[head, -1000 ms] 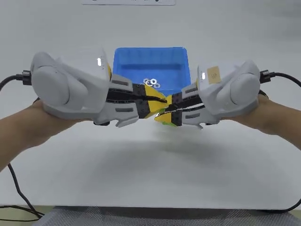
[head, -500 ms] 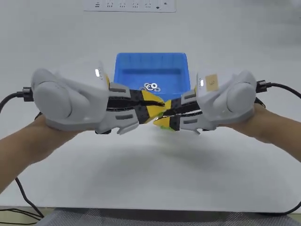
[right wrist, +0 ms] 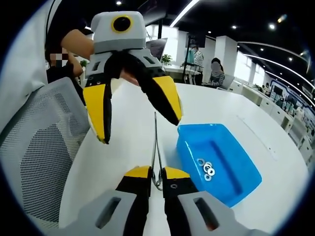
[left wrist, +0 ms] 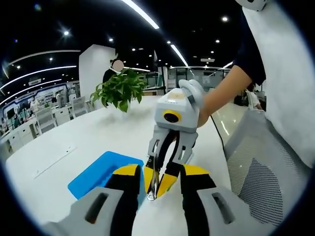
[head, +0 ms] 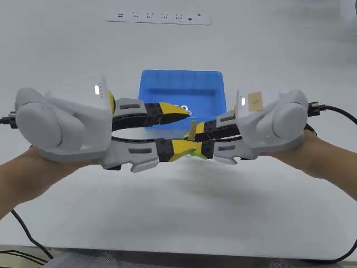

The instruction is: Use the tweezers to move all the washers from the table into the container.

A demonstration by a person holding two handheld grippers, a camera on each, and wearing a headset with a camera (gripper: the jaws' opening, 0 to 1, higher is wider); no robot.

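Beside the container (right wrist: 231,147), the right gripper (right wrist: 156,173) is clamped on the tweezers (right wrist: 155,142); the left gripper (right wrist: 140,129) has its jaws apart. Tweezers seem light, springy, slippery: best held mid-legs.

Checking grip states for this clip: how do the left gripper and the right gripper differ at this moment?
The left gripper has its jaws spread wide, gripping nothing; the right gripper has its jaws shut on the tweezers. The tweezers stick out from the right gripper into the gap between the left gripper's jaws. Both have yellow-tipped jaws and face each other beside the blue container.
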